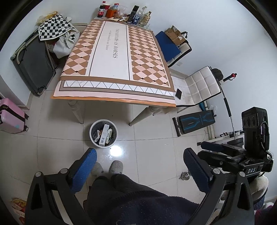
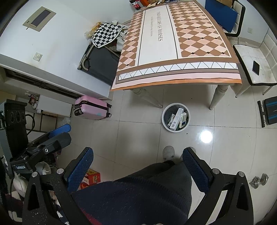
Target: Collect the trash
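trash in the bin, both tongs hanging empty

the glossy pale tiled floor (image 1: 152, 138) is filling most of both views, reflecting a ceiling light. the long table under a brown-and-peach diamond-patterned cloth (image 1: 114, 57) is standing ahead, its near stretch bare while bottles and packets (image 1: 124, 15) are crowding the far end. that, i judge, is where leftover trash could be waiting. the round white waste bin lined with a dark bag (image 1: 103, 133) is sitting on the floor just beside the table's near legs, probably within easy reach of the table edge. white cartons (image 1: 104, 134) are standing inside it. the left tongs (image 1: 140, 173) are gaping wide with nothing between them, and the right tongs (image 2: 138, 171) are doing likewise, both hanging above the person's dark-trousered legs (image 1: 131, 195), well apart from the bin.
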